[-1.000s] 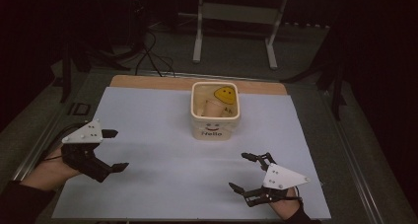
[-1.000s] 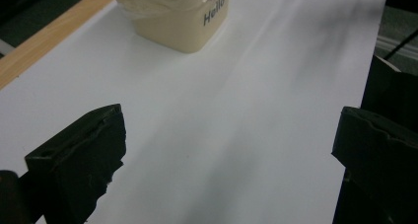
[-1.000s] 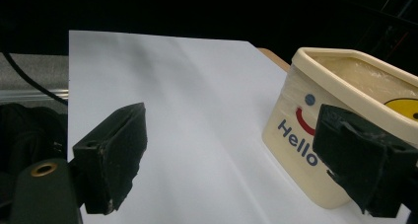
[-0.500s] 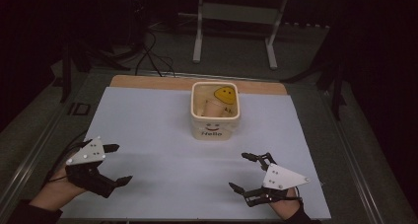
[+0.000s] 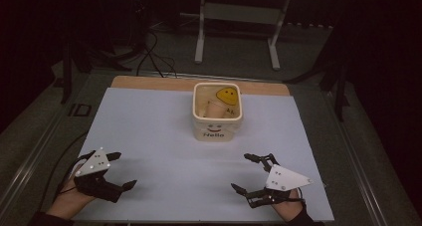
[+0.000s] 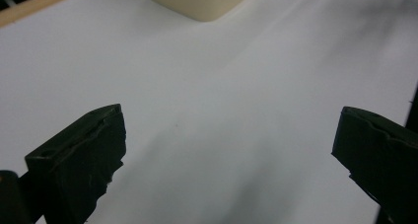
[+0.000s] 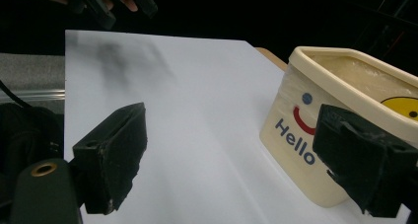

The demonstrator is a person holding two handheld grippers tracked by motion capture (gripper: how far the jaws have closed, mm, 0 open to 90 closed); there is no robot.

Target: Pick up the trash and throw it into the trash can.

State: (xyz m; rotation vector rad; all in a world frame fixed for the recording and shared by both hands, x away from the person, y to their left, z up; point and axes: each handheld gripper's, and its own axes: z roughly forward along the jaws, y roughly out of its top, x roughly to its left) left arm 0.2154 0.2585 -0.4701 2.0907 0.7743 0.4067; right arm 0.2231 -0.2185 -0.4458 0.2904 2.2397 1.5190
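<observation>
Both grippers, left gripper and right gripper, rest released and empty on the white sheet; the cream container stands well apart, ahead between them

Cut off and hard to read

The tub is cropped by the top edge in the left gripper view, its print lost. In the right gripper view a jaw covers the tub's near corner, and the yellow face runs off the right edge. From above, the tub's contents are too dim to identify.
</observation>
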